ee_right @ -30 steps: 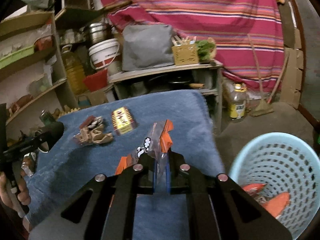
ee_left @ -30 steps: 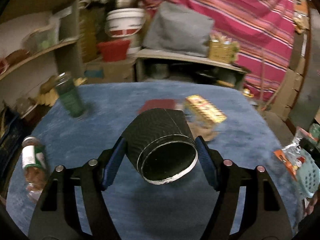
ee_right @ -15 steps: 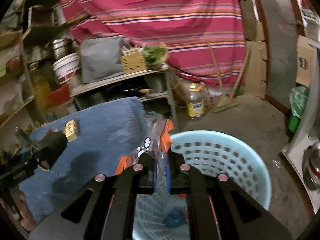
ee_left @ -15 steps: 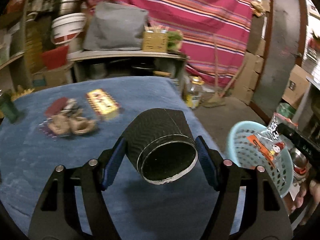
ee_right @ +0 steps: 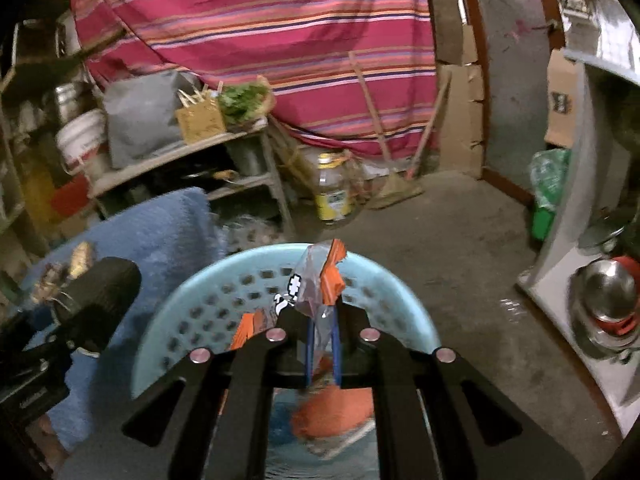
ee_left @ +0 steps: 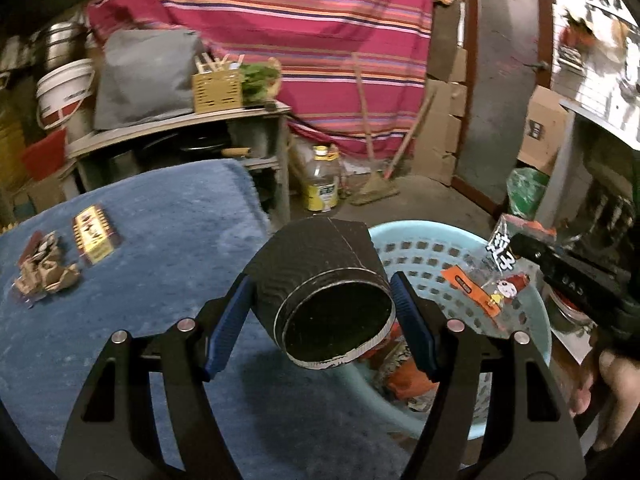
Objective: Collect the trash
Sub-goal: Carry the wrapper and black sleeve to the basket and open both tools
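My left gripper (ee_left: pixel 320 312) is shut on a black ribbed paper cup (ee_left: pixel 320 276), held on its side with its base toward the camera, over the table edge beside the light blue basket (ee_left: pixel 532 300). My right gripper (ee_right: pixel 322 336) is shut on a clear and orange snack wrapper (ee_right: pixel 320 280) and hangs over the basket (ee_right: pixel 192 292), which holds orange wrappers (ee_right: pixel 332 412). In the left wrist view the same wrapper (ee_left: pixel 492 276) dangles over the basket from the right. A yellow box (ee_left: pixel 94 232) and crumpled brown wrappers (ee_left: pixel 44 272) lie on the blue cloth (ee_left: pixel 168 240).
A shelf unit (ee_left: pixel 180 128) with a grey bag, a white bucket and a woven box stands behind the table. A plastic jug (ee_left: pixel 320 180) and a broom (ee_left: pixel 376 184) are on the concrete floor. Metal bowls (ee_right: pixel 604 300) sit at the right. A striped cloth hangs behind.
Both grippers swung right, from over the blue table to the basket. The cup and the wrapper stayed gripped. The basket came into the middle of both views.
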